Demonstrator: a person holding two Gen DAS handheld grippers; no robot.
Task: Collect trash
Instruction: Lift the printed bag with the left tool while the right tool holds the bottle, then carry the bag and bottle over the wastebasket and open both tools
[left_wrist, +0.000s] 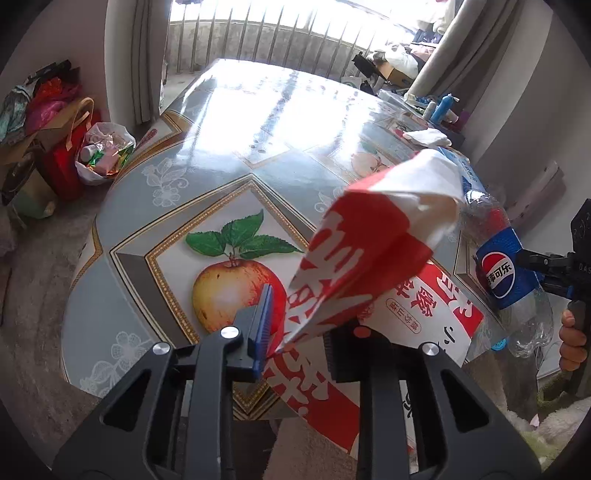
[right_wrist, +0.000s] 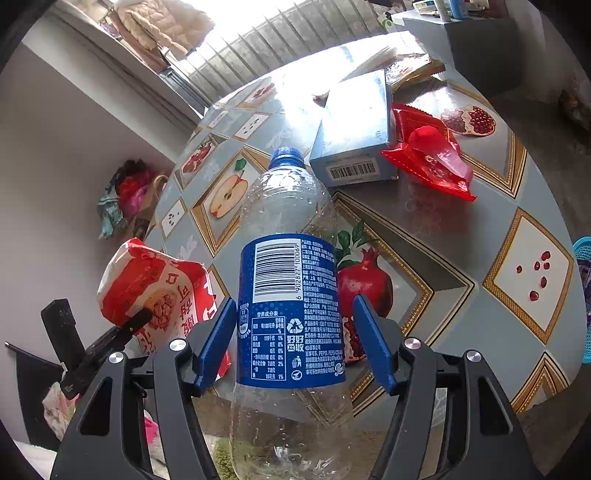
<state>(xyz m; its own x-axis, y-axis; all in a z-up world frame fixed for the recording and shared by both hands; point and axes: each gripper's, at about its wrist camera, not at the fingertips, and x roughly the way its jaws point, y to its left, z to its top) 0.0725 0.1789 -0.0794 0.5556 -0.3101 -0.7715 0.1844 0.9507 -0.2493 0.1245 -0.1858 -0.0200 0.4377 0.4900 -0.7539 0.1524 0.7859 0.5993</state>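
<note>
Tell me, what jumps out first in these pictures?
The empty Pepsi bottle with its blue label fills the middle of the right view, standing between the blue fingers of the right gripper. Beside it, the left gripper pinches a red and white paper bag held up over the fruit-patterned table. Farther back on the table lie a grey-blue box and a shiny red wrapper.

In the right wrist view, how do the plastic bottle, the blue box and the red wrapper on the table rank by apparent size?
Largest to smallest, as they look:
1. Plastic bottle, though it sits right between the jaws, so nearness inflates it.
2. Blue box.
3. Red wrapper.
True size of the bottle against the box is unsure.
</note>
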